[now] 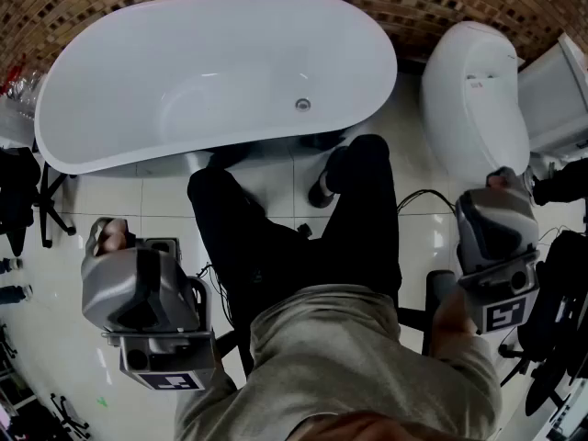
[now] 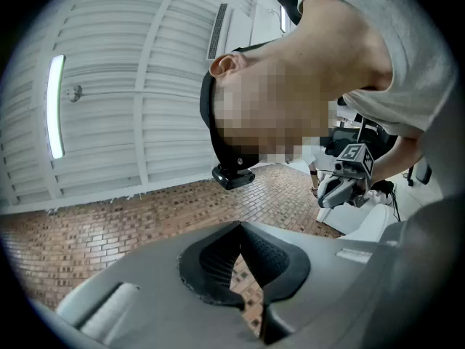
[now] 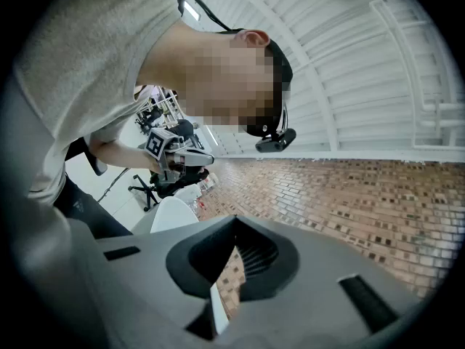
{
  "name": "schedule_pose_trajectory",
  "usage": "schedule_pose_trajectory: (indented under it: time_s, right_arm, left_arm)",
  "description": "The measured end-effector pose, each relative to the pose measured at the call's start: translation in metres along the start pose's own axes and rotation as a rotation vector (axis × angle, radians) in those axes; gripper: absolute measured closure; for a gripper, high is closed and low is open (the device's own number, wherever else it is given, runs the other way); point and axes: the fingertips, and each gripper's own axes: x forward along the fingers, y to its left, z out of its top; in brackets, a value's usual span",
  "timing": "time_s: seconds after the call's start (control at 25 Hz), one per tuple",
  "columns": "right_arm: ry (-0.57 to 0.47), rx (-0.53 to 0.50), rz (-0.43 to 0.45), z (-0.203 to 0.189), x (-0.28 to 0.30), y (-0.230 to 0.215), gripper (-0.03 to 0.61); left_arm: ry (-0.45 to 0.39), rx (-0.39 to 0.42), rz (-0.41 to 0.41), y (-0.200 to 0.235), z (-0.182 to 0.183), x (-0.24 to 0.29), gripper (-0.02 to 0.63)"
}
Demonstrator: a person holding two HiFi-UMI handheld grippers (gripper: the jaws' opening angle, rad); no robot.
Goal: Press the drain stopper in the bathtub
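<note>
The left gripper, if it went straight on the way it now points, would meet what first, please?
Most likely the brick wall: the left gripper points at it, and nothing shows in between, though depth is hard to judge.

Beige-grey shirt (image 1: 367, 356), black trousers (image 1: 358, 228), black shoe (image 1: 323, 187), grey marker-cubed left claw (image 2: 240, 225) and right claw (image 3: 235, 219)

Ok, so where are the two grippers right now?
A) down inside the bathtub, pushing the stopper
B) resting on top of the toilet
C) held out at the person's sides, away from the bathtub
C: the head view shows the left gripper and the right gripper on either side of the person's legs, short of the bathtub, and the drain stopper sits untouched.
</note>
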Motion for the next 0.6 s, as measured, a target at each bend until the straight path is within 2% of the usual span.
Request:
schedule_pose_trajectory:
  time_s: [0.24,0.6]
  right_arm:
    - [0.074,0.081,0.008,-0.032,0.011,0.007,0.578]
    - [0.166,0.140,0.042,-0.081,0.026,0.020,0.578]
  left_arm:
    - [0.060,-0.041,-0.010,0.001,-0.025,0.002,0.605]
    - [0.159,-0.108,-0.045,-0.007,-0.080,0.011,0.604]
